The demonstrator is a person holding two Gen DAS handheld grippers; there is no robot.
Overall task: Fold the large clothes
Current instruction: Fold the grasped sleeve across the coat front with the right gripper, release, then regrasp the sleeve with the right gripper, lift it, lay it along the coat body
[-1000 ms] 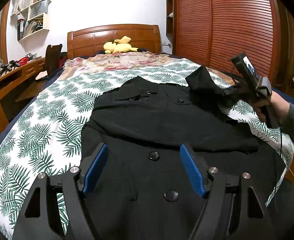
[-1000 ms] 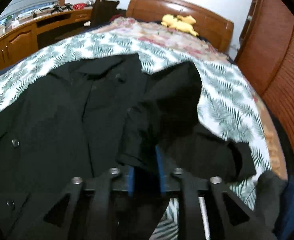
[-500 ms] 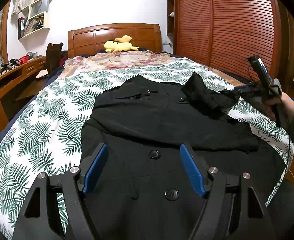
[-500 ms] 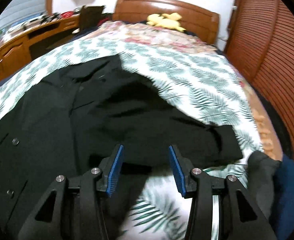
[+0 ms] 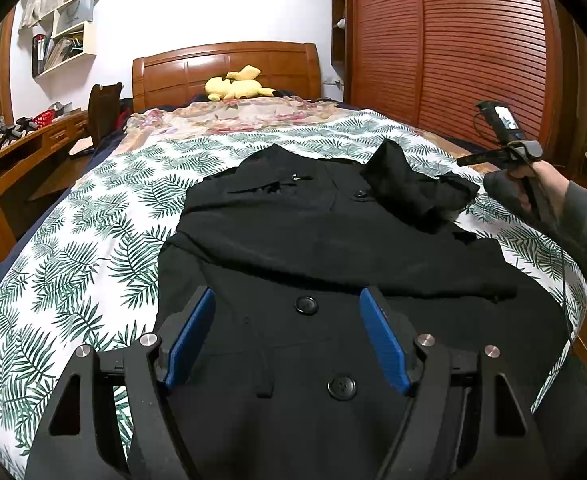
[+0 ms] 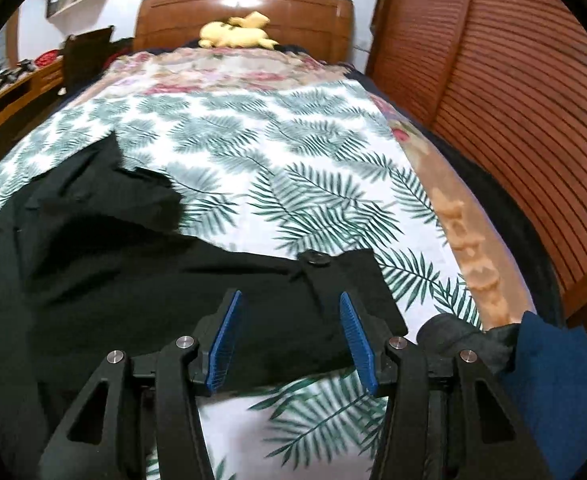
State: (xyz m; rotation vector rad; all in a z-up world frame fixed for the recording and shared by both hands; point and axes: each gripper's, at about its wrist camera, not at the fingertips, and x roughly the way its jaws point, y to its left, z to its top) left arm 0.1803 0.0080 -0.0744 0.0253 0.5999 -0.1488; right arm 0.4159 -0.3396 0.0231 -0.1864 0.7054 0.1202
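Right wrist, black coat (image 6: 133, 280) sleeve edge, palm-print bedspread (image 6: 293, 168) beyond

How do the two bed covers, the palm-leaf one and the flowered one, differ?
The palm-leaf cover is white with green leaves; the flowered cover is beige with pink blooms. The palm-leaf cover bears the black coat; the flowered cover, nearer the headboard, bears no coat. Both lie on one bed.
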